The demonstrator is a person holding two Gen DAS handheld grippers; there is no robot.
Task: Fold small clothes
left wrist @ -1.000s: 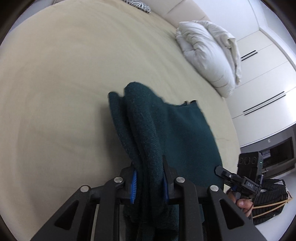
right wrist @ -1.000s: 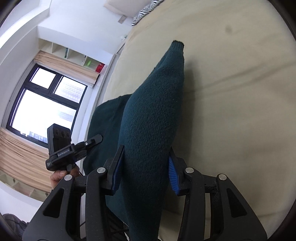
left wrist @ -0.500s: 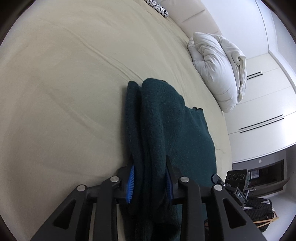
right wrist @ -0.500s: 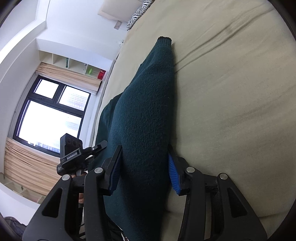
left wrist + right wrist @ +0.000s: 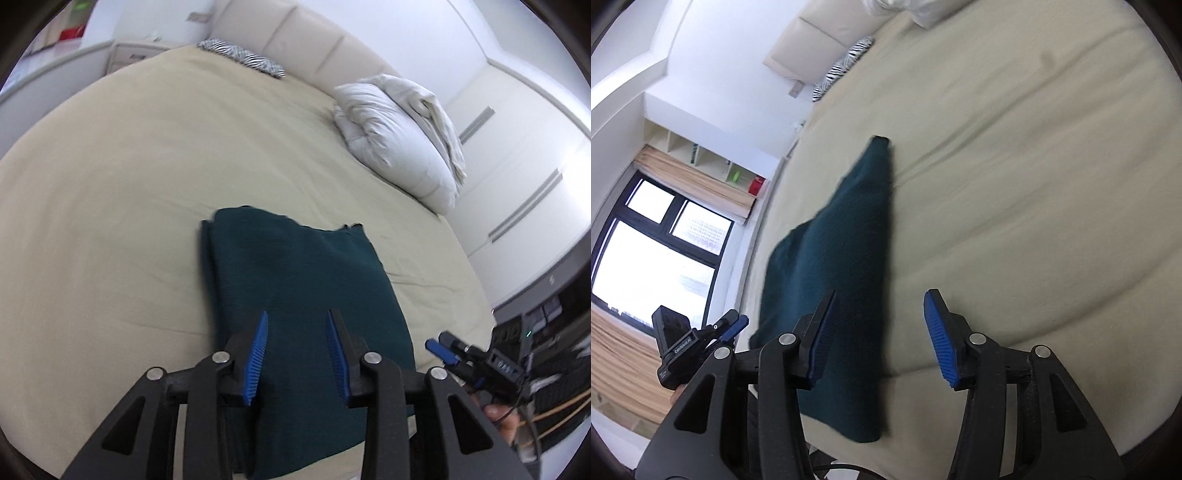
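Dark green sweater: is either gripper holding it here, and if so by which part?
Nothing is held. The left gripper and right gripper both stand open above the dark green sweater, which lies folded on the bed.

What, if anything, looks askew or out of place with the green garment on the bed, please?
Little stands out. The dark green garment lies folded on the beige bed, both grippers open and clear of it. Its far edge looks uneven, with a small notch near the right corner; the duvet is loosely bundled.
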